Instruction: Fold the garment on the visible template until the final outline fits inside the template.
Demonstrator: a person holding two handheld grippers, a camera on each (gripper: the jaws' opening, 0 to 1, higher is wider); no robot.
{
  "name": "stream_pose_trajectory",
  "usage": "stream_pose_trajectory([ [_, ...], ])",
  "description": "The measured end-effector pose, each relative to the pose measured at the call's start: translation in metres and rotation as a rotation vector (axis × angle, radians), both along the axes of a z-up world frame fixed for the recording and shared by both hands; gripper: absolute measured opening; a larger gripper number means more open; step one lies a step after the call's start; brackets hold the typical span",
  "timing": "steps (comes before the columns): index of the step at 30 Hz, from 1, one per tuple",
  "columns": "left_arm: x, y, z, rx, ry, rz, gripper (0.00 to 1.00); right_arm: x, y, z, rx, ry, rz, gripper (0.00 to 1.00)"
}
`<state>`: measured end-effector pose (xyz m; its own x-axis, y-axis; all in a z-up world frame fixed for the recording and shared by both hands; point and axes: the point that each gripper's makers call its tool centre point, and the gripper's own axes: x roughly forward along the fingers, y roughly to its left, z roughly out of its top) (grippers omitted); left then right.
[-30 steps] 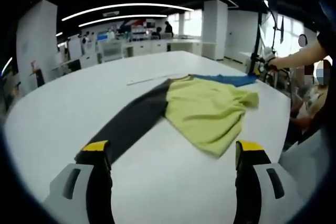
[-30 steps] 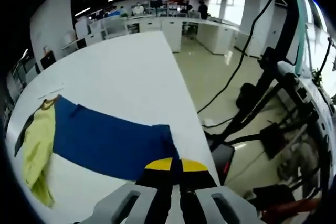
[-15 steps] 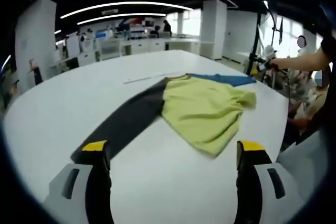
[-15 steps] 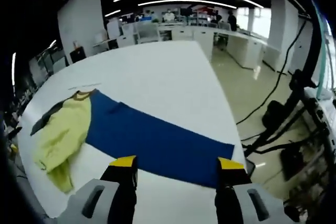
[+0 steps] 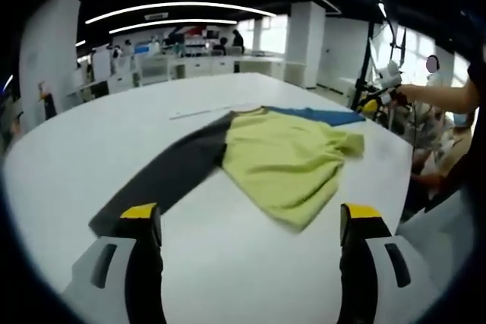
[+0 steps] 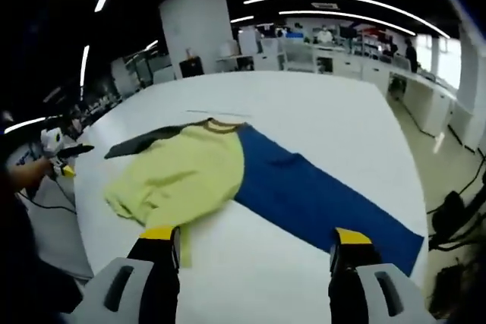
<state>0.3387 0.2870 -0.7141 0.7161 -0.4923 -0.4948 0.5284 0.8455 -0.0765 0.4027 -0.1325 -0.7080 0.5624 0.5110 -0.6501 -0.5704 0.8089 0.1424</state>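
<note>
A garment lies spread on the white table (image 5: 83, 149). Its yellow-green body (image 5: 285, 161) is rumpled, a dark grey sleeve (image 5: 171, 176) runs toward my left gripper (image 5: 250, 218), and a blue sleeve (image 5: 326, 117) points away. The left gripper is open with nothing between its jaws, its left jaw near the grey sleeve's end. In the right gripper view the yellow body (image 6: 182, 180) lies left, the blue sleeve (image 6: 319, 202) crosses to the right and the grey sleeve (image 6: 144, 142) lies beyond. My right gripper (image 6: 256, 237) stands open just short of the blue sleeve.
A thin pale line (image 5: 201, 114) marks the table by the collar. A person's arm (image 5: 448, 100) reaches in from the right beyond the table edge. Desks and pillars stand in the background. Floor (image 6: 456, 187) drops off at the table's right side.
My right gripper, shut at the blue sleeve's end a second ago, has opened and swung left, so the whole garment is in its view. The left gripper stays open and nearly still.
</note>
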Motion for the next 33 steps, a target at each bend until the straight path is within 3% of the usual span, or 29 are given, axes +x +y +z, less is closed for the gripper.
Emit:
stream_pose_trajectory([
  [9,-0.002,-0.018,-0.01,-0.012,0.015,-0.021,0.88,-0.024,0.033,-0.009,0.02,-0.003,0.144,0.76],
  [13,-0.002,-0.022,-0.017,-0.031,0.032,-0.009,0.82,-0.032,0.04,-0.021,0.005,-0.001,0.194,0.73],
  [20,-0.006,-0.035,-0.037,-0.036,0.073,-0.001,0.74,-0.046,0.05,-0.042,-0.026,-0.001,0.24,0.64],
  [25,-0.006,-0.041,-0.048,-0.039,0.097,0.01,0.67,-0.051,0.057,-0.05,-0.003,0.016,0.234,0.52],
  [33,-0.006,-0.056,-0.064,-0.049,0.126,0.017,0.52,-0.049,0.057,-0.066,-0.019,-0.009,0.225,0.36],
])
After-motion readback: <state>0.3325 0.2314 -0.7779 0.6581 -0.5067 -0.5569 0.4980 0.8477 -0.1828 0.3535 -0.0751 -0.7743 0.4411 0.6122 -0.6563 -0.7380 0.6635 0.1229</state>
